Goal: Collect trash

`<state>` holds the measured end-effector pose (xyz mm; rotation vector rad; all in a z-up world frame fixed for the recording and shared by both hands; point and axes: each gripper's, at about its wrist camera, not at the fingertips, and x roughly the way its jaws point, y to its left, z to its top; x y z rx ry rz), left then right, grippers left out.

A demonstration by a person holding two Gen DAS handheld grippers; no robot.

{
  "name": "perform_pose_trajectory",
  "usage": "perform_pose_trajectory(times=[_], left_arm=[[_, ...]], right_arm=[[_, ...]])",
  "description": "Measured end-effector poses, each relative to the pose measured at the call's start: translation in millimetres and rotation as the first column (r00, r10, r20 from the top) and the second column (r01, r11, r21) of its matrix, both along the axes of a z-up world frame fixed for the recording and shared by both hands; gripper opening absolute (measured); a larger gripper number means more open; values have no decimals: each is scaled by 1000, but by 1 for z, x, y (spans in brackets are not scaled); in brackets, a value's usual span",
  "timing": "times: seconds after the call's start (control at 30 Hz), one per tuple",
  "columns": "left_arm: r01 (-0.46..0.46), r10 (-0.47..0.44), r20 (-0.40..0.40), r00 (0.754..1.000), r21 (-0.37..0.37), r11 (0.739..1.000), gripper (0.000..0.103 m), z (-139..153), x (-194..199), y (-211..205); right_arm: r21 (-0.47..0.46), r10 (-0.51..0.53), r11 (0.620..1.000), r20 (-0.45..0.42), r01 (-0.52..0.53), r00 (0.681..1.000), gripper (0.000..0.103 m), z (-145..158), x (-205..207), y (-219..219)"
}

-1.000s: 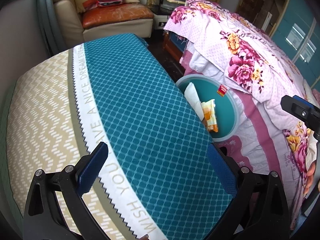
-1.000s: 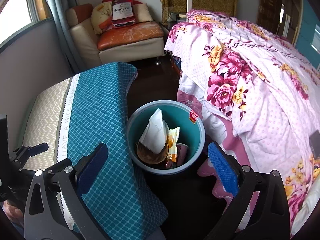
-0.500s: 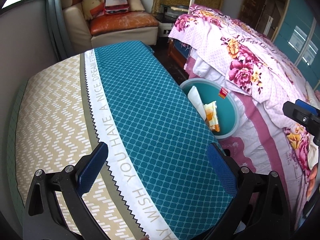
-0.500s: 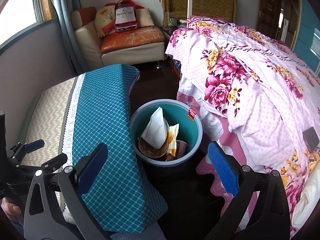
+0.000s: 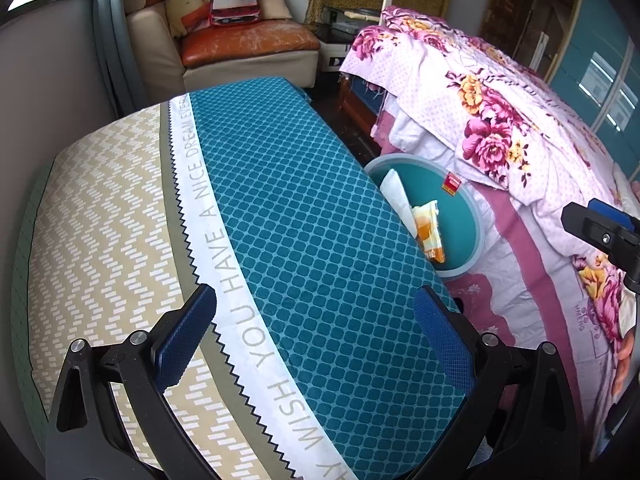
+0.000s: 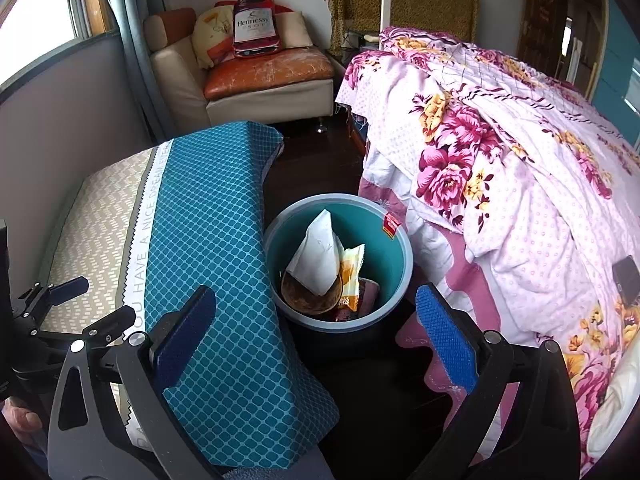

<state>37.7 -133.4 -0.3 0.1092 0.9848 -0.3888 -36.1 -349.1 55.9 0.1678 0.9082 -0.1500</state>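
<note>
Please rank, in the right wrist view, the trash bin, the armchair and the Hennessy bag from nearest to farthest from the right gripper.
From the right gripper:
1. Trash bin, just ahead on the floor, between the fingers.
2. Armchair, far corner, left of the bed.
3. Hennessy bag, propped against the armchair's back.

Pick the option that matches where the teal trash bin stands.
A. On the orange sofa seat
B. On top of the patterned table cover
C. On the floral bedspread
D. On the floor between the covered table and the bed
D: in the right wrist view the teal trash bin sits on the dark floor, with the covered table to one side and the bed to the other.
</note>
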Motion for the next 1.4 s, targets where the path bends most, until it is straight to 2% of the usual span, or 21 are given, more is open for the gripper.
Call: perform_pose_trajectory(times=[0.2,0.53,1.4], left_arm=[[-11,12,13,1000,-22,1000,99,-3,6,3],[-27,27,36,999,-3,1000,99,-5,10,3],[-38,37,16,999,4,999,99,-25,16,14]], right_arm=[[10,-9,1000,-21,9,1000,96,-7,6,-3],[16,-9,1000,-31,9,999,96,-15,11,-5],[12,-15,1000,-93,16,996,96,-38,23,0]])
